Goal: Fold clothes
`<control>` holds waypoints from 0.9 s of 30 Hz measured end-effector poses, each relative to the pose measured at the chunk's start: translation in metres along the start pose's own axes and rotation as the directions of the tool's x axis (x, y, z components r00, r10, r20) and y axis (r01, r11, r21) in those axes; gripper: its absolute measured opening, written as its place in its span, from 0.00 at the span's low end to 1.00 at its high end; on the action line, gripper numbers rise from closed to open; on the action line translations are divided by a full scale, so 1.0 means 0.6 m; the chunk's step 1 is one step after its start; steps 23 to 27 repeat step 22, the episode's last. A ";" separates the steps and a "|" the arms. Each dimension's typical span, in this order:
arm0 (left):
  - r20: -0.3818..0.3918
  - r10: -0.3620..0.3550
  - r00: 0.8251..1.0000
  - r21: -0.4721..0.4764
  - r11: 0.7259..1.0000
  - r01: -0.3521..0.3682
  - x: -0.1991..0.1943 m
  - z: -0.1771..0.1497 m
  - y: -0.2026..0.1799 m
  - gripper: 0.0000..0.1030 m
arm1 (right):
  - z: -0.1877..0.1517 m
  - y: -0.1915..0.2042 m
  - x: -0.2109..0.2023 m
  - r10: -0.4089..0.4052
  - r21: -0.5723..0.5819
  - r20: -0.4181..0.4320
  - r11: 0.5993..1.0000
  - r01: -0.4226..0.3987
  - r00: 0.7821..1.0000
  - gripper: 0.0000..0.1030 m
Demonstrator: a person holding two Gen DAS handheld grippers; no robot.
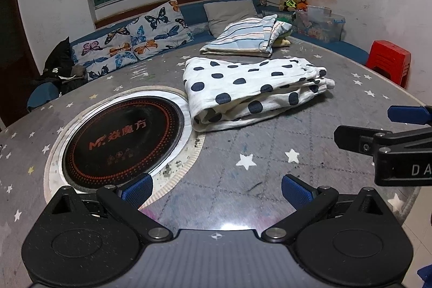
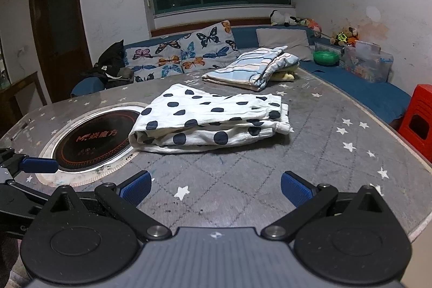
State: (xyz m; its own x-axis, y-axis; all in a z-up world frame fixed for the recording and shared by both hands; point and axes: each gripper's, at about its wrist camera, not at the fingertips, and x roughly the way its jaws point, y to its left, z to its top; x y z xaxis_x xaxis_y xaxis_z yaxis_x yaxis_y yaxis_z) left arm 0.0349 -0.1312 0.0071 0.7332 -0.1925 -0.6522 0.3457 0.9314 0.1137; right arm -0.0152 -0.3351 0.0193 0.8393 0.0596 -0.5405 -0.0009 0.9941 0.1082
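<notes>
Nearest you, the left gripper (image 1: 216,189) and the right gripper (image 2: 216,189) both hover low over the star-printed table cover (image 2: 324,153), jaws spread wide and holding nothing; each shows at the edge of the other's view. Just beyond the left gripper lies the round inset cooktop (image 1: 124,136), set flush in the table. Past it, at mid-table, the polka-dot garment (image 2: 210,123) lies folded into a thick, layered bundle, one corner resting on the cooktop's rim. It appears folded at least once; whether you intend a further fold cannot be told. Farther back, the striped garment (image 2: 251,69) sits folded atop a yellow item, suggesting a finished pile. Beyond the table runs the blue sofa (image 2: 364,91) with butterfly cushions (image 2: 186,53).
</notes>
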 end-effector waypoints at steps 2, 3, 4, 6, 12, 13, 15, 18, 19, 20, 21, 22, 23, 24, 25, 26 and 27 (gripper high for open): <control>-0.003 -0.004 1.000 0.003 1.000 0.004 0.008 0.005 0.001 1.00 | 0.003 -0.003 0.008 -0.005 0.004 -0.008 1.000 0.005 1.000 1.00; -0.005 -0.006 1.000 0.003 1.000 0.007 0.012 0.008 0.003 1.00 | 0.005 -0.004 0.013 -0.007 0.006 -0.012 1.000 0.007 1.000 1.00; -0.007 -0.010 1.000 0.004 1.000 0.010 0.016 0.011 0.004 1.00 | 0.006 -0.005 0.017 -0.010 0.008 -0.015 1.000 0.010 1.000 1.00; -0.008 -0.012 1.000 0.007 1.000 0.012 0.024 0.016 0.007 1.00 | 0.009 -0.008 0.025 -0.015 0.012 -0.023 1.000 0.015 1.000 1.00; -0.023 -0.024 0.999 0.004 1.000 0.024 0.049 0.029 0.015 1.00 | 0.017 -0.014 0.050 -0.025 0.019 -0.047 0.999 0.026 0.999 1.00; -0.025 -0.027 0.999 0.004 1.000 0.027 0.052 0.030 0.015 1.00 | 0.018 -0.014 0.055 -0.025 0.018 -0.051 1.000 0.026 0.998 1.00; -0.027 -0.033 0.999 0.001 0.999 0.034 0.058 0.032 0.017 1.00 | 0.020 -0.015 0.062 -0.024 0.015 -0.060 1.000 0.025 0.998 1.00; -0.023 -0.037 0.999 -0.008 0.999 0.037 0.064 0.034 0.020 1.00 | 0.023 -0.017 0.071 -0.021 0.017 -0.068 1.000 0.022 0.997 1.00; -0.023 -0.036 0.999 -0.009 0.999 0.036 0.066 0.035 0.021 1.00 | 0.024 -0.018 0.073 -0.022 0.016 -0.069 1.000 0.023 0.997 1.00; -0.025 -0.039 0.999 -0.009 0.999 0.038 0.068 0.036 0.022 1.00 | 0.025 -0.018 0.075 -0.024 0.013 -0.071 1.000 0.025 0.997 1.00; -0.029 -0.044 0.999 -0.008 0.999 0.043 0.069 0.037 0.023 1.00 | 0.026 -0.019 0.077 -0.026 0.012 -0.073 1.000 0.027 0.997 1.00; -0.033 -0.044 0.998 -0.007 0.999 0.044 0.071 0.038 0.024 1.00 | 0.026 -0.020 0.079 -0.028 0.011 -0.074 1.000 0.029 0.997 1.00; -0.033 -0.044 0.998 -0.007 0.999 0.044 0.071 0.038 0.024 1.00 | 0.026 -0.020 0.079 -0.028 0.011 -0.074 1.000 0.029 0.997 1.00; -0.033 -0.044 0.998 -0.007 0.999 0.044 0.071 0.038 0.024 1.00 | 0.026 -0.020 0.079 -0.028 0.011 -0.074 1.000 0.029 0.997 1.00; -0.033 -0.044 0.998 -0.007 0.999 0.044 0.071 0.038 0.024 1.00 | 0.026 -0.020 0.079 -0.028 0.011 -0.074 1.000 0.029 0.997 1.00; -0.033 -0.044 0.998 -0.007 0.999 0.044 0.071 0.038 0.024 1.00 | 0.026 -0.020 0.079 -0.028 0.011 -0.074 1.000 0.029 0.997 1.00; -0.033 -0.044 0.998 -0.007 0.999 0.044 0.071 0.038 0.024 1.00 | 0.026 -0.020 0.079 -0.028 0.011 -0.074 1.000 0.029 0.997 1.00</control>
